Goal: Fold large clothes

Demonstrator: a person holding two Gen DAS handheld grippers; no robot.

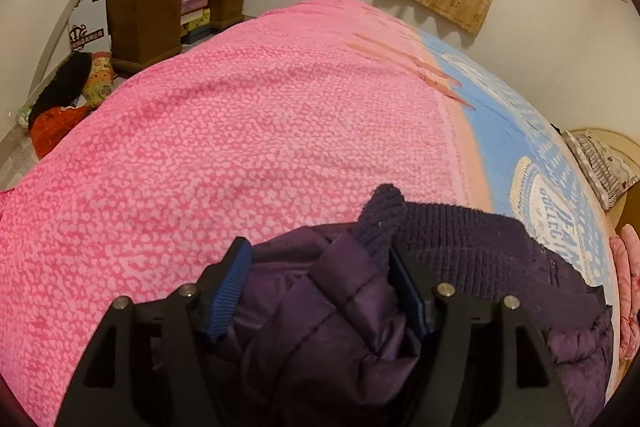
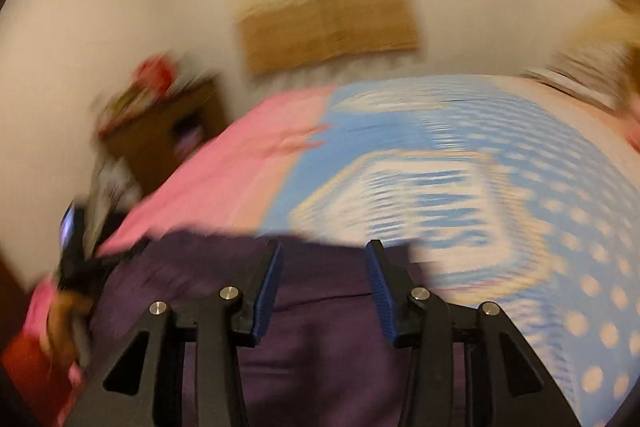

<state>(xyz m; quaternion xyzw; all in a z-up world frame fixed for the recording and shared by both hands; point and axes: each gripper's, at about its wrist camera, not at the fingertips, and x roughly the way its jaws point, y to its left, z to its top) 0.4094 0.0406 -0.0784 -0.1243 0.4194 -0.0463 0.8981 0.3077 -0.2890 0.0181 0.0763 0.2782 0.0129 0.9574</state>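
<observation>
Fabric bunches between the pads of the left hand-held gripper [image 1: 320,279], whose jaws stand wide with a thick gather of the purple jacket [image 1: 320,327] filling the gap; whether they press it firmly cannot be told, though the ribbed cuff [image 1: 378,223] pokes up past the right pad. The right hand-held gripper [image 2: 324,283] is parted, with the jacket lying under and between its fingers, apparently not clamped; that view is smeared by motion.

The step in hand looks like gathering a sleeve or edge to carry it across the body of the garment. To do it well, the left grip should take only one layer's edge, not a wad, and both tools should lift together so the padded cloth lands flat. The right one should pin or pinch the opposite edge before any pull.

The jacket is dark purple, quilted and puffy, with a navy ribbed knit collar or hem [image 1: 472,227]. It lies crumpled at the near edge of the bed [image 1: 492,131], across the seam between the pink blanket [image 1: 220,131] and the blue sheet.
</observation>
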